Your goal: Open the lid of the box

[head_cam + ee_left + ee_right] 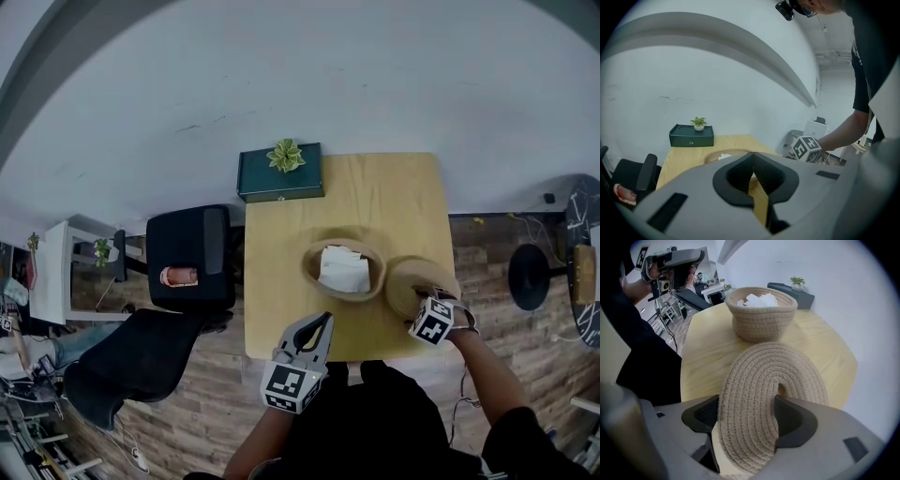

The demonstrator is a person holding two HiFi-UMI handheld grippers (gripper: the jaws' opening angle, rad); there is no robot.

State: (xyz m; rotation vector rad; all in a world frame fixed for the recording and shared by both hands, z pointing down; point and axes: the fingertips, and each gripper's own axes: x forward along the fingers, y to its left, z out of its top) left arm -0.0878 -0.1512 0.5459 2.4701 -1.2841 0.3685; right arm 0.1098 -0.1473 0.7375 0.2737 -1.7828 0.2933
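Note:
A woven basket (311, 270) stands on the wooden table (375, 187) without a lid, white paper (344, 270) showing inside it. Its round woven lid (411, 281) lies to the right of it. My right gripper (427, 298) is shut on the lid's near edge. In the right gripper view the lid (787, 371) fills the gap between the jaws of my right gripper (747, 414) and bends there; the basket (761, 322) is just beyond. My left gripper (319, 330) hangs shut over the table's front edge, holding nothing. From its own camera my left gripper (752, 172) shows its pads together.
A dark green box (279, 178) with a small plant (286, 155) on top sits at the table's far left corner. A black chair (187, 258) stands left of the table, and a black stool (530, 277) is on the wooden floor at the right.

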